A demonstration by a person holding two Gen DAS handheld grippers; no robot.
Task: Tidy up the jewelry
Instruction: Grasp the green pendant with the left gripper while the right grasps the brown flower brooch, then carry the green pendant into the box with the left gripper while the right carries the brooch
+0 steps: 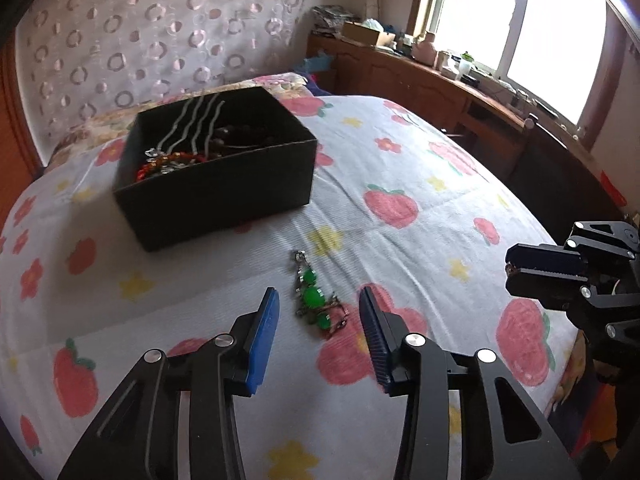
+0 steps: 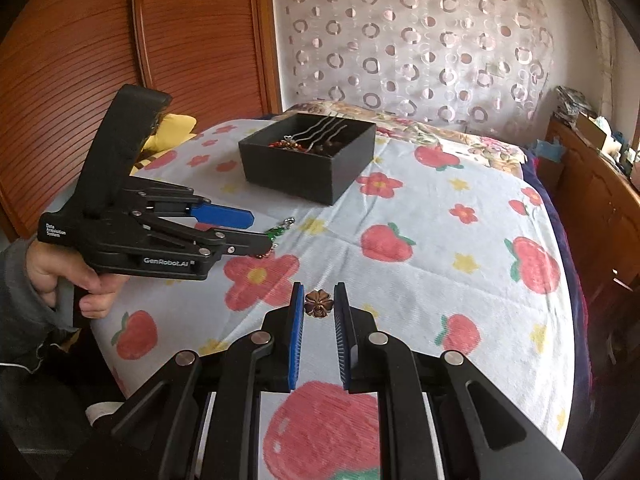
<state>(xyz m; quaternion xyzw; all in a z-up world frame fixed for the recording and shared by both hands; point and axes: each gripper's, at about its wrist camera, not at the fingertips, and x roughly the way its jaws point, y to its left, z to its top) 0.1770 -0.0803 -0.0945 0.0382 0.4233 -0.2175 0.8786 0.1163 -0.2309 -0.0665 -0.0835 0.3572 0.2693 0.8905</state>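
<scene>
Left wrist view gives me the bed (image 1: 420,184) first, its soft strawberry-print cover filling most of the frame. A black box (image 1: 216,184) sits at eleven o'clock from my left tongs (image 1: 318,300), already holding beads and wavy silver hairpins. The green bead chain (image 1: 316,300) lies flat on the cover between the left tongs' pads, which stand apart on either side and do not touch it yet.

I judge the chain light, limp and tangly, with hard, slick beads and thin metal links. I'd pinch across the middle bead, where there is bulk, not the fine links. The cover will give under the tips and could get nipped along with it.

Right wrist view shows the right tongs (image 2: 319,304) nearly together, clamped on a small bronze flower charm (image 2: 319,303) held clear of the bed. It looks stiff and light but small enough to slip out.

Nothing lies between chain and box. The two tools are near each other, so I'd watch for a knock, and for the box's tall wall.
</scene>
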